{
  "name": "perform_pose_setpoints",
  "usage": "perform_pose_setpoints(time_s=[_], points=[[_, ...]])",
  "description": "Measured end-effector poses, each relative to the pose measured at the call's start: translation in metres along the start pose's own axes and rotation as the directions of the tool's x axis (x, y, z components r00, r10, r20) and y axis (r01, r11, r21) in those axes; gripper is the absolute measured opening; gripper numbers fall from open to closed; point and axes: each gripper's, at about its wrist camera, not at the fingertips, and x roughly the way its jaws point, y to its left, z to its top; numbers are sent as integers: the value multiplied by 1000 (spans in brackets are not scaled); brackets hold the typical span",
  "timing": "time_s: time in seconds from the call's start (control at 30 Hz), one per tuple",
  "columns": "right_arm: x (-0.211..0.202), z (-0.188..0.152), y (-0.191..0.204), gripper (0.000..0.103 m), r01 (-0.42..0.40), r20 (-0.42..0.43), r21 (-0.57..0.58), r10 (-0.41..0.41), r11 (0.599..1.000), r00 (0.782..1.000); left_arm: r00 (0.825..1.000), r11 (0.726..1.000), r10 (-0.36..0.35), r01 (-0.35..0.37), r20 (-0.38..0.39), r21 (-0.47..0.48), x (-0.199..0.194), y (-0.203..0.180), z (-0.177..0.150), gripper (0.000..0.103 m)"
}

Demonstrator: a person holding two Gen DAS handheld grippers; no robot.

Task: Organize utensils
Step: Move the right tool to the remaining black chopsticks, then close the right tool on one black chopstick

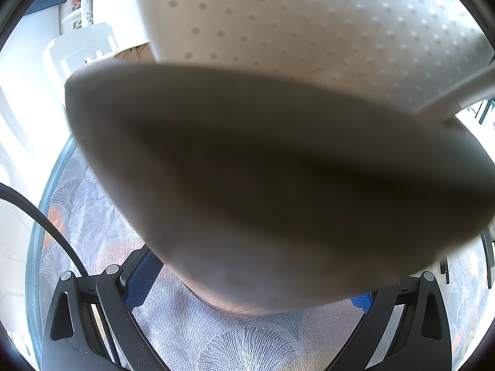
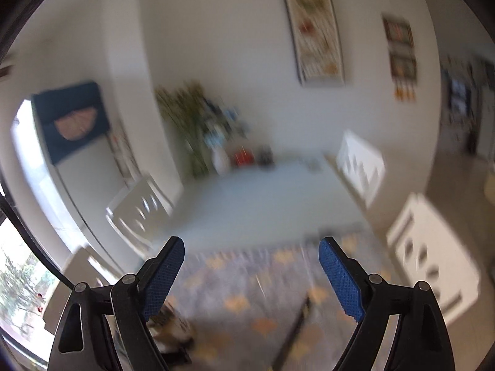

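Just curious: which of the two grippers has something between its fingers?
The left gripper: a blurred grey object fills its gap; the right gripper stands open, empty.

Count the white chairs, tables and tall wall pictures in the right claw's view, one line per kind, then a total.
White chairs: 3 (a pale shape at lower left is too blurred to count)
Table: 1
Tall wall picture: 1
Total: 5
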Motion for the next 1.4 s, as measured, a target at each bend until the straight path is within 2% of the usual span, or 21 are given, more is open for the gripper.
perform_pose_setpoints(time_s=[0.07, 0.1, 0.23, 0.27, 0.33, 0.43, 0.57, 0.63, 0.67, 0.73, 0.83, 0.87, 0.97, 1.23, 1.27, 1.4], points=[[25, -14, -21, 87, 15, -106, 60, -9, 998, 994, 1000, 1000, 0, 0, 0, 0, 0, 1, 0, 100], [44, -26, -37, 87, 31, -182, 113, -10, 993, 983, 1000, 1000, 1, -1, 0, 0, 0, 0, 0, 100], [90, -63, -81, 87, 102, -349, 238, -13, 966, 937, 1000, 1000, 0, 0, 0, 0, 0, 2, 0, 100], [101, -74, -91, 87, 115, -383, 267, -4, 957, 924, 1000, 1000, 2, -2, 0, 0, 0, 5, -1, 100], [111, -88, -102, 87, 118, -411, 303, 18, 946, 911, 1000, 1000, 5, -5, 0, 1, 1, 6, -1, 100], [128, -105, -112, 87, 155, -453, 277, -13, 948, 891, 1000, 1000, 6, -6, 0, 1, 0, 5, -2, 100], [151, -120, -120, 82, 195, -467, 247, -60, 949, 882, 1000, 1000, 6, -6, 0, 1, 0, 5, -2, 100], [163, -127, -124, 59, 172, -455, 267, -34, 948, 890, 1000, 1000, 6, -6, 0, 1, 0, 5, -2, 100], [169, -130, -124, 50, 177, -460, 263, -39, 948, 887, 1000, 1000, 7, -7, 0, 2, 0, 4, -2, 100], [184, -137, -124, 43, 199, -486, 239, -60, 950, 872, 1000, 1000, 6, -6, -1, 2, 0, 4, -2, 100], [201, -146, -121, 39, 174, -504, 229, -36, 958, 863, 1000, 1000, 7, -7, 0, 2, 0, 4, -2, 100], [205, -148, -120, 36, 174, -508, 222, -38, 959, 860, 1000, 1000, 6, -6, 0, 1, 0, 5, -2, 100], [218, -153, -116, 34, 171, -526, 197, -43, 965, 850, 1000, 1000, 7, -7, 0, 2, 0, 4, -2, 100], [246, -162, -108, 24, 196, -559, 117, -99, 974, 823, 1000, 1000, 6, -6, 0, 2, 0, 5, -2, 100], [246, -162, -107, 24, 190, -550, 116, -96, 975, 829, 1000, 1000, 6, -6, 0, 1, 0, 4, -2, 100], [249, -163, -101, 23, 186, -543, 68, -120, 980, 831, 1000, 1000, 6, -6, 0, 1, 0, 5, -2, 100]])
